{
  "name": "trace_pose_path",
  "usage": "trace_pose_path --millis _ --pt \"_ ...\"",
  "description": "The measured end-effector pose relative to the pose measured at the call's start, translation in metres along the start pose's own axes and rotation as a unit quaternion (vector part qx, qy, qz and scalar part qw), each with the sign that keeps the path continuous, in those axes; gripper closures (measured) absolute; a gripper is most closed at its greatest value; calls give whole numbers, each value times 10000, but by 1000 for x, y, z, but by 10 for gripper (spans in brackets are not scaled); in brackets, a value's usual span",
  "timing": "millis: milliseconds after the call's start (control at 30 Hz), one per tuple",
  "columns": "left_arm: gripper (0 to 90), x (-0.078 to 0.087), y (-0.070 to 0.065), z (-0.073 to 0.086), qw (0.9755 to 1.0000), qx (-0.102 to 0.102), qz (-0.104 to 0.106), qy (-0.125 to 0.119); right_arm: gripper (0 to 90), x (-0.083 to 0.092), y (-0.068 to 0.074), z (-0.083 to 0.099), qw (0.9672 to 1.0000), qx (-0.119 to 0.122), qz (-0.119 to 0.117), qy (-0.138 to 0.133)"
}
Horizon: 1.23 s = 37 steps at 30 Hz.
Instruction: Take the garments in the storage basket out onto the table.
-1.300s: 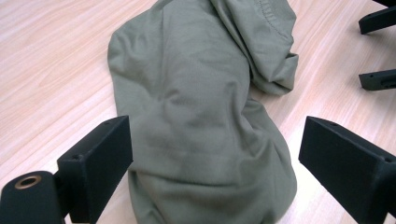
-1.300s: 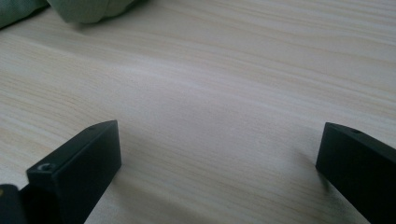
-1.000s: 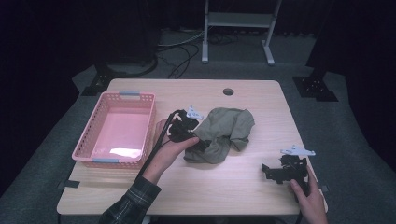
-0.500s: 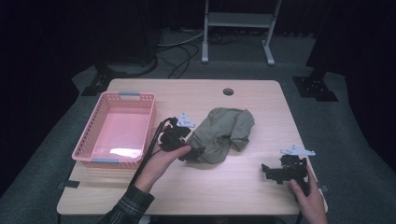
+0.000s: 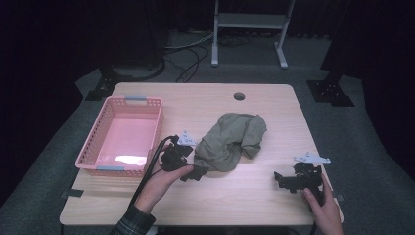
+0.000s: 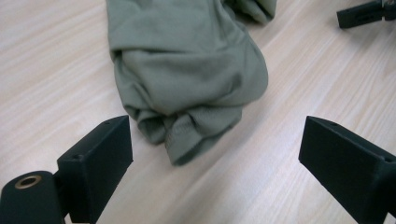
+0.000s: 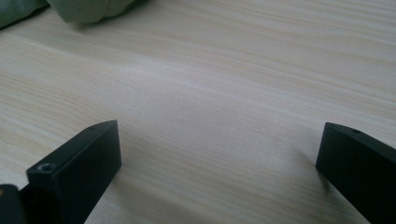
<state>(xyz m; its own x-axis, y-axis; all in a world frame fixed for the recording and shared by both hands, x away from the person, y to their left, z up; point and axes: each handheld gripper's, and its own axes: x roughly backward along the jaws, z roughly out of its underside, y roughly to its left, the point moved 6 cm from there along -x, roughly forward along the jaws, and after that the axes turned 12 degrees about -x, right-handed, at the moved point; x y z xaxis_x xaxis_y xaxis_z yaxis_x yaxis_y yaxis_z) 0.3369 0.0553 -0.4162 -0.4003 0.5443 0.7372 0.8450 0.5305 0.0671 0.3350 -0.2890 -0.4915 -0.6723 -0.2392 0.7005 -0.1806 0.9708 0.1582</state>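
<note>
A crumpled olive-green cloth garment [image 5: 231,141] lies near the middle of the pale wooden worktop [image 5: 254,210]. The left gripper [image 6: 215,154] sits just at its near hem, jaws wide apart and empty. The right gripper [image 5: 288,180] rests by the near right corner, jaws wide, holding nothing.

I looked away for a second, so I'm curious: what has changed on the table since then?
The left tool has slid toward the person along the cloth to its near corner, jaws wide open and holding nothing. The cloth looks much as it lay. The right tool, also open, and the basket stayed where they were.
</note>
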Motion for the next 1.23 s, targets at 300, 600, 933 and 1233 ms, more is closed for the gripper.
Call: trace_pose_path --millis 300,600,933,1233 --pt "95 -6 -7 20 9998 88 106 162 0 0 0 0 10000 -1 -1 -1" --pt "95 -11 -14 33 9993 120 193 303 0 0 0 0 10000 -5 -1 -1" --pt "95 -15 -20 49 9985 187 270 440 0 0 0 0 10000 -4 -1 -1" --pt "95 -18 -20 52 9981 215 321 477 0 0 0 0 10000 -3 -1 -2"
